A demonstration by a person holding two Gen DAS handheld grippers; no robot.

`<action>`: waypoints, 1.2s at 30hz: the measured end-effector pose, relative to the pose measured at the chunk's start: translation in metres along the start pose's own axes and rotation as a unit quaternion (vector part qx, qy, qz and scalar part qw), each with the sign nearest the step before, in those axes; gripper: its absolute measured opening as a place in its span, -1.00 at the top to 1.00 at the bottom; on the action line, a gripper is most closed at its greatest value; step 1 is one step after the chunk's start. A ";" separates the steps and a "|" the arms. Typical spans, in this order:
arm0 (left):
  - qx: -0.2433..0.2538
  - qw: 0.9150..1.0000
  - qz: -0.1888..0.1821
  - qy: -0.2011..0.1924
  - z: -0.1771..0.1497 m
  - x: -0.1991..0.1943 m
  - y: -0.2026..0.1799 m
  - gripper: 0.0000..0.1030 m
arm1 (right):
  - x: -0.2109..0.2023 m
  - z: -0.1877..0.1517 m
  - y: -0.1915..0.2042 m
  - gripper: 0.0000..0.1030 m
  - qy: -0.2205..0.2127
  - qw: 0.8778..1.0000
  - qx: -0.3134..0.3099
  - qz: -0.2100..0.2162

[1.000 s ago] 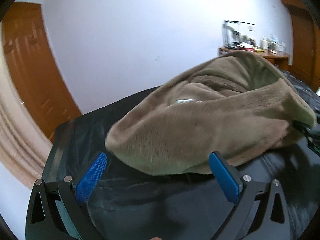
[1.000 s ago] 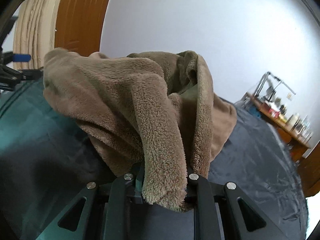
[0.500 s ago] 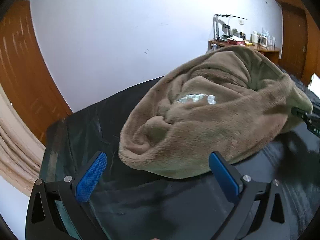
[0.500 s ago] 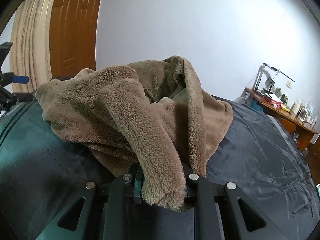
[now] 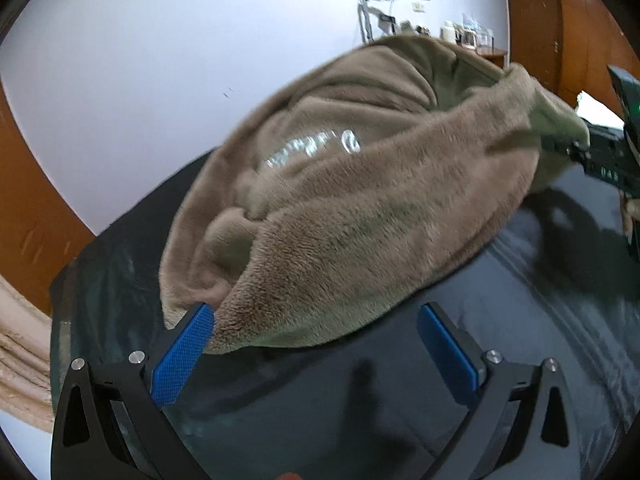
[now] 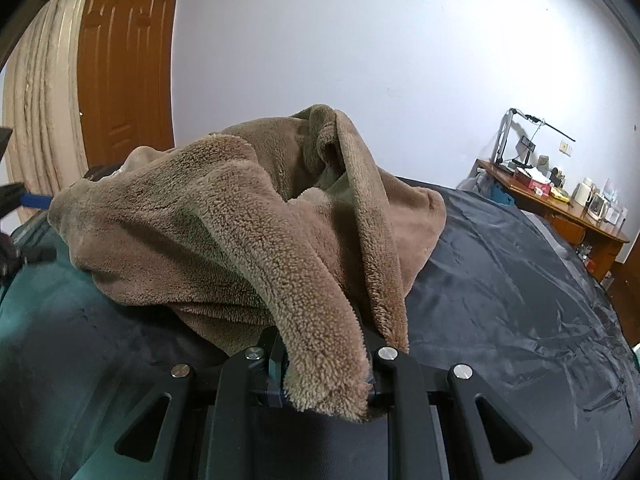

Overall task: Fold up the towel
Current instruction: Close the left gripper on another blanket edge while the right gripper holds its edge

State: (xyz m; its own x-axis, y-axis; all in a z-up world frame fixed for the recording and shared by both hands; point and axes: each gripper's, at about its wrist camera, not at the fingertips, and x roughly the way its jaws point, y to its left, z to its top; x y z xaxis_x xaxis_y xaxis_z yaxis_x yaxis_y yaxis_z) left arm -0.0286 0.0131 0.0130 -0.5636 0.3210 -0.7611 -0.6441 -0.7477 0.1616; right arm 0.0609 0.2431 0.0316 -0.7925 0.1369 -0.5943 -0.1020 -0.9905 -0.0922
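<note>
A fluffy brown towel (image 5: 360, 200) lies bunched in a heap on a dark bedcover (image 5: 500, 320). My left gripper (image 5: 316, 340) stands open right at the heap's near edge, with its left blue pad (image 5: 182, 356) touching the fabric and the right pad (image 5: 448, 354) apart from it. In the right wrist view the same towel (image 6: 240, 232) rises from my right gripper (image 6: 324, 376), which is shut on a corner of it. That right gripper (image 5: 600, 160) also shows at the left wrist view's right edge, holding the towel's far end.
The dark bedcover (image 6: 520, 300) stretches wide to the right of the heap. A wooden desk (image 6: 560, 208) with small items stands by the white wall at the back right. A brown door (image 6: 120, 60) and a beige curtain (image 6: 36, 100) are at the left.
My left gripper has moved in close to the towel, so its left pad now touches the near edge. The right gripper keeps its hold on the corner and has drawn the heap slightly lower.
</note>
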 end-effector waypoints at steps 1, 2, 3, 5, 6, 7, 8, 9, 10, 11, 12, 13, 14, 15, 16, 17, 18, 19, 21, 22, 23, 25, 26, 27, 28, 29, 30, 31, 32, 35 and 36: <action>0.006 1.000 -0.005 0.003 -0.001 0.003 -0.002 -0.85 | 0.000 0.000 0.000 0.60 0.000 1.000 0.000 0.000; 0.000 1.000 -0.011 0.006 -0.002 0.004 0.001 -0.80 | -0.001 0.000 0.001 0.60 0.001 1.000 -0.001 -0.001; -0.011 1.000 -0.017 0.009 -0.003 0.004 0.005 -0.65 | -0.001 -0.001 0.001 0.60 0.001 1.000 -0.001 -0.001; -0.033 0.999 -0.030 0.016 -0.006 0.005 0.015 -0.44 | -0.002 -0.001 0.003 0.60 0.004 1.000 -0.008 -0.007; -0.043 0.998 -0.036 0.019 -0.007 0.006 0.020 -0.36 | -0.002 -0.001 0.004 0.60 0.005 1.000 -0.017 -0.016; -0.049 0.998 -0.041 0.020 -0.008 0.005 0.022 -0.33 | -0.002 -0.002 0.006 0.60 0.006 0.999 -0.030 -0.036; -0.048 0.998 -0.045 0.020 -0.009 0.004 0.022 -0.33 | -0.002 -0.002 0.006 0.60 0.006 0.998 -0.037 -0.049; -0.041 0.998 -0.047 0.020 -0.011 0.002 0.019 -0.33 | -0.002 -0.002 0.005 0.59 0.008 0.998 -0.036 -0.058; -0.031 0.998 -0.047 0.021 -0.013 0.000 0.014 -0.33 | -0.002 -0.002 0.003 0.59 0.009 0.997 -0.034 -0.066; -0.018 0.999 -0.046 0.023 -0.014 -0.001 0.009 -0.33 | -0.002 -0.002 0.001 0.59 0.010 0.997 -0.032 -0.074; -0.006 0.999 -0.042 0.025 -0.017 -0.002 0.004 -0.33 | -0.002 -0.002 0.000 0.59 0.010 0.997 -0.031 -0.075; 0.005 0.999 -0.038 0.027 -0.019 -0.003 -0.001 -0.33 | -0.002 -0.002 -0.001 0.59 0.010 0.997 -0.030 -0.076; 0.014 0.999 -0.032 0.027 -0.020 -0.004 -0.005 -0.33 | -0.002 -0.002 -0.002 0.59 0.010 0.997 -0.029 -0.076; 0.017 0.999 -0.028 0.027 -0.020 -0.005 -0.007 -0.33 | -0.001 -0.002 -0.003 0.59 0.011 0.997 -0.028 -0.077; 0.015 0.999 -0.026 0.025 -0.020 -0.006 -0.007 -0.33 | -0.001 -0.002 -0.004 0.59 0.011 0.997 -0.028 -0.078; 0.010 0.999 -0.025 0.022 -0.019 -0.007 -0.005 -0.33 | -0.001 -0.003 -0.004 0.59 0.011 0.997 -0.027 -0.078; 0.003 1.000 -0.025 0.018 -0.018 -0.009 -0.003 -0.33 | -0.001 -0.003 -0.005 0.59 0.011 0.996 -0.026 -0.079; 0.001 1.000 -0.021 0.015 -0.016 -0.010 -0.001 -0.33 | 0.000 -0.003 -0.006 0.59 0.011 0.996 -0.025 -0.079; 0.000 1.000 -0.010 0.007 -0.012 -0.012 0.000 -0.33 | 0.000 -0.003 -0.008 0.59 0.012 0.996 -0.023 -0.080; 0.005 1.000 -0.005 0.004 -0.009 -0.011 -0.002 -0.33 | 0.000 -0.003 -0.009 0.59 0.012 0.996 -0.022 -0.081; 0.012 1.000 -0.001 0.003 -0.006 -0.009 -0.005 -0.33 | 0.001 -0.003 -0.009 0.59 0.012 0.996 -0.021 -0.082; 0.027 1.000 0.008 -0.001 0.000 -0.006 -0.010 -0.33 | 0.001 -0.003 -0.011 0.59 0.012 0.996 -0.020 -0.083; 0.034 0.999 0.009 0.000 0.002 -0.003 -0.013 -0.33 | 0.006 -0.002 -0.012 0.59 0.013 0.996 -0.020 -0.084; 0.039 0.999 0.005 0.005 0.003 0.000 -0.014 -0.33 | 0.007 -0.002 -0.012 0.59 0.013 0.996 -0.018 -0.082; 0.044 0.999 0.001 0.010 0.004 0.003 -0.015 -0.33 | 0.007 -0.002 -0.013 0.59 0.014 0.997 -0.016 -0.080; 0.047 0.999 -0.002 0.017 0.005 0.007 -0.017 -0.33 | 0.007 -0.002 -0.013 0.59 0.013 0.997 -0.016 -0.078; 0.051 0.998 0.001 0.029 0.004 0.013 -0.020 -0.33 | 0.006 -0.002 -0.013 0.59 0.013 0.997 -0.016 -0.078; 0.055 0.998 0.008 0.043 0.003 0.019 -0.023 -0.25 | 0.006 -0.002 -0.013 0.59 0.012 0.997 -0.017 -0.077; 0.052 0.998 0.009 0.046 0.003 0.022 -0.024 -0.21 | 0.006 -0.002 -0.013 0.59 0.012 0.997 -0.018 -0.077; 0.027 0.999 0.004 0.042 0.002 0.023 -0.019 0.26 | 0.005 -0.002 -0.013 0.59 0.011 0.997 -0.019 -0.073; 0.013 0.999 0.004 0.040 0.001 0.022 -0.015 0.33 | 0.005 -0.002 -0.013 0.59 0.011 0.997 -0.019 -0.070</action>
State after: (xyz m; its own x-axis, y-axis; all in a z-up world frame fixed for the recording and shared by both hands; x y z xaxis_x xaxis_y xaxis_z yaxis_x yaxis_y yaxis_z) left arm -0.0316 0.0322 -0.0059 -0.5256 0.2675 -0.8076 -0.6542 -0.7339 0.1827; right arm 0.0599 0.2568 0.0283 -0.7588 0.2747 -0.5905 -0.1883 -0.9605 -0.2049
